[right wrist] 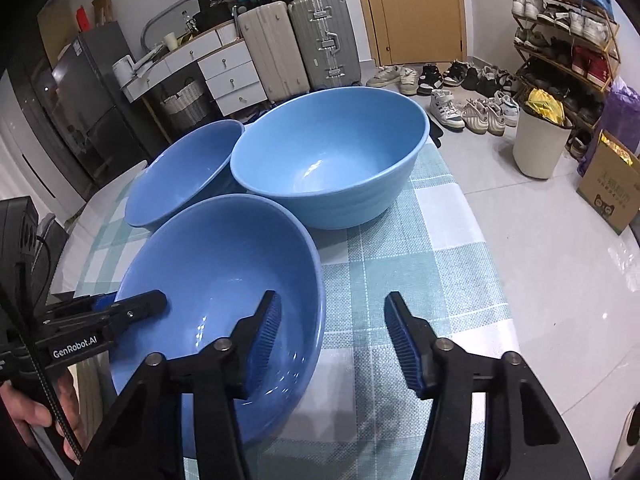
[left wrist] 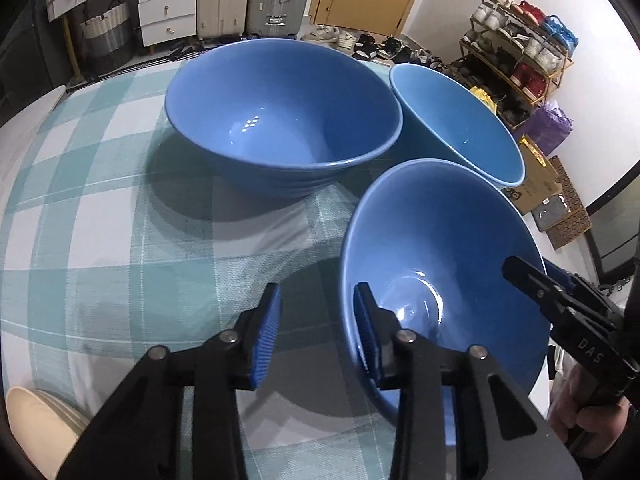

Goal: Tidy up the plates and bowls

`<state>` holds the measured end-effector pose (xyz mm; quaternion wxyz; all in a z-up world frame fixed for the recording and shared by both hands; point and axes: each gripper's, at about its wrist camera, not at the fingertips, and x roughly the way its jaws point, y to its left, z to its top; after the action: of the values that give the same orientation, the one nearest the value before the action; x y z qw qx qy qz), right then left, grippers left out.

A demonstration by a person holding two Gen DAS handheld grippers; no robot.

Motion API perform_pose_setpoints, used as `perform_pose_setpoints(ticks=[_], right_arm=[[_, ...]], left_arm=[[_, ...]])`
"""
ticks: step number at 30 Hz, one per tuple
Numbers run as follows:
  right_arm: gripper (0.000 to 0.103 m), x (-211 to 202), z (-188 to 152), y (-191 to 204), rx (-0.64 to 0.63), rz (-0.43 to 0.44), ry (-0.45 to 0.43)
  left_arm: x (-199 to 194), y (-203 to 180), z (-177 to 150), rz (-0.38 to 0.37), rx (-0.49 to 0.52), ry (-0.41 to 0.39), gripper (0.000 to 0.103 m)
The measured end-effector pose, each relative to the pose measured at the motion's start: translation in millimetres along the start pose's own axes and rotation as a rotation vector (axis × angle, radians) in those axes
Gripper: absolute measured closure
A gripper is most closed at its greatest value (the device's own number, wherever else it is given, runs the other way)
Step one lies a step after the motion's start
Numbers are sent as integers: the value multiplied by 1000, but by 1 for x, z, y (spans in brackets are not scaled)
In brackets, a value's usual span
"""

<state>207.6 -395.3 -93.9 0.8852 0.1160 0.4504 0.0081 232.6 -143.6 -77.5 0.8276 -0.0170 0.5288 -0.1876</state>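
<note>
near bowl point(left wrist: 440, 240) sitting mouth-up on checked tablecloth point(left wrist: 120, 220) | I'm straddling its rim: left gripper point(left wrist: 318, 332), right gripper point(right wrist: 332, 340), neither pressing | contact hard to judge

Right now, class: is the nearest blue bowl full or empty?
Empty: the nearest blue bowl shows its bare glazed bottom, with nothing inside but gripper fingers at its rim.

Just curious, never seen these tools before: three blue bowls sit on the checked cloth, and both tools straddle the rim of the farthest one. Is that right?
Not quite. Both tools straddle the rim of the nearest bowl, not the farthest. The right wrist view shows the right tool with one finger inside that bowl and one outside, and the left tool at its opposite rim. The three blue bowls on the checked cloth are right.
</note>
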Motion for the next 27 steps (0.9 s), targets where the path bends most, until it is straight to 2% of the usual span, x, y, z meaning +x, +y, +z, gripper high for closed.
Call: perform_pose_setpoints(ticks=[3,4,8,11,27], right_arm=[[60,0,0,0,7,34,9],[65,1,-1,-1,9,44,15],[81,3,-3,1,3,53,29],[90,2,-4,4,2,74,29],[92,-16,-16,6,31,85,39]], left_arm=[[-2,-4,-2,11,24,-11,81],[-3,-5,-2,9,29,-13,86],[-5,-7,-2,7,41,-8,89],[-7,-9,-3,6,52,-6,92],[-24,-10,-17,-12,38,4,92]])
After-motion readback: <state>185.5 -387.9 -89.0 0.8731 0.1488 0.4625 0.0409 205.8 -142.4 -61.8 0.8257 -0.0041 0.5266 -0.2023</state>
